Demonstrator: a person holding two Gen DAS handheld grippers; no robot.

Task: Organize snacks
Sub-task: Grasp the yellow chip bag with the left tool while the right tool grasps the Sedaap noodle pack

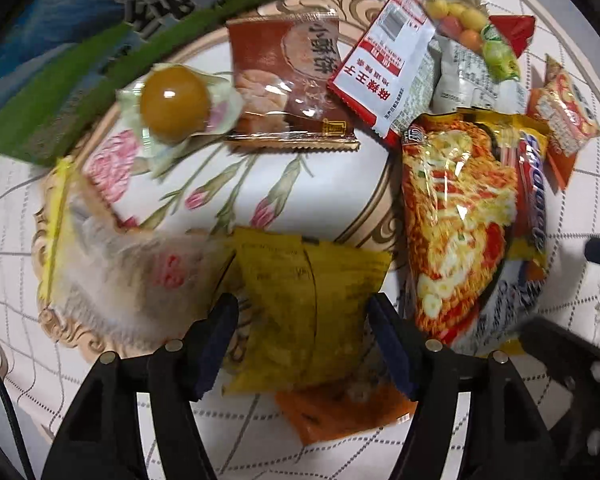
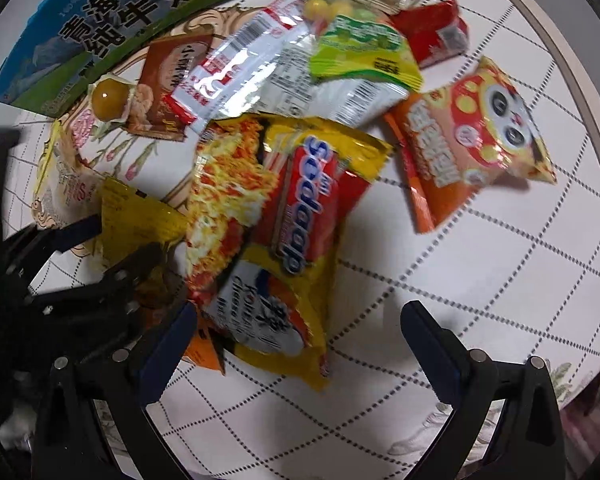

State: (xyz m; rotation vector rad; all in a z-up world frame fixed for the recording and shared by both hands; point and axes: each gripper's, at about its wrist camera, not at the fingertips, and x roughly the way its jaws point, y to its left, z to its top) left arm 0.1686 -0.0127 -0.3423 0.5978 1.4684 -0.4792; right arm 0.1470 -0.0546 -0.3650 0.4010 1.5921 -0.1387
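Observation:
My left gripper (image 1: 304, 344) points straight down over a yellow snack packet (image 1: 308, 308). The packet lies between the two pads, partly on the near rim of the floral tray (image 1: 374, 228) and over an orange packet (image 1: 340, 412). The pads stand close to its side edges without visibly squeezing it. The right wrist view shows the same gripper (image 2: 112, 248) astride that packet (image 2: 140, 216). A big yellow noodle packet (image 2: 276, 216) lies to the right of the tray. My right gripper (image 2: 300, 340) hangs open above its near end and holds nothing.
On the tray lie a jelly cup (image 1: 175, 104), a brown bread packet (image 1: 288, 88) and a blurred white packet (image 1: 132, 276). A red-and-white packet (image 1: 384, 60), a green candy bag (image 2: 360, 48), a red packet (image 2: 432, 32) and a panda packet (image 2: 472, 136) lie around. A milk carton (image 2: 100, 28) stands behind.

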